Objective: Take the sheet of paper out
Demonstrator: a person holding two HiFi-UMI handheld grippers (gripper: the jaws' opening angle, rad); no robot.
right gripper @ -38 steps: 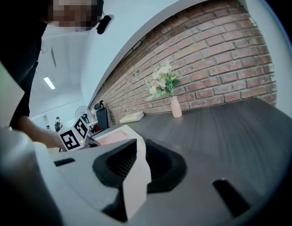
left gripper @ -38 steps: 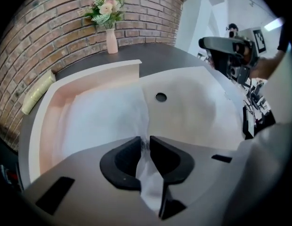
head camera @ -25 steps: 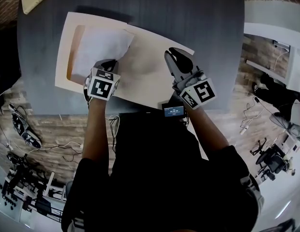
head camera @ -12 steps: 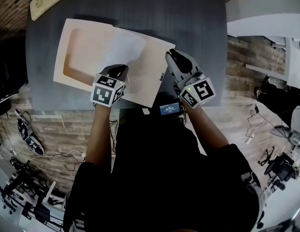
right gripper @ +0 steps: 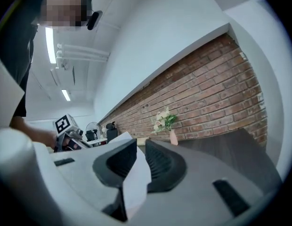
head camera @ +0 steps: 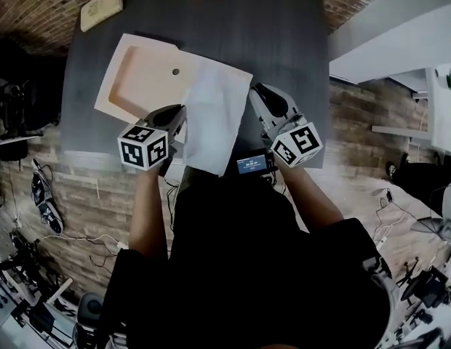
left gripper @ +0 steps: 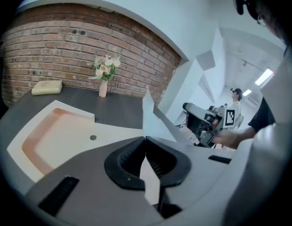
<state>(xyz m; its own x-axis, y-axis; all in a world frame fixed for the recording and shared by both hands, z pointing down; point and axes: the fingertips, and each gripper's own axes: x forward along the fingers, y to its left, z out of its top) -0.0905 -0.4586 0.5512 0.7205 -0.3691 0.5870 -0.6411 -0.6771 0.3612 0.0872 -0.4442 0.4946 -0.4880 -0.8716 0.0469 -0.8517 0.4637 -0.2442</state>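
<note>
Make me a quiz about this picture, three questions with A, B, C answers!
1. What colour is the sheet?
A. white
B. red
C. green
2. Where is the vase?
A. on the sheet
B. on the table, at the far end
C. under the table
3. What is the left hand-held gripper doing?
A. open, empty
B. shut on the vase
C. shut on the sheet
Answers:
1 A: it looks white in every view.
2 B: it stands on the dark top near the brick wall.
3 C: its jaws pinch the sheet's edge.
</note>
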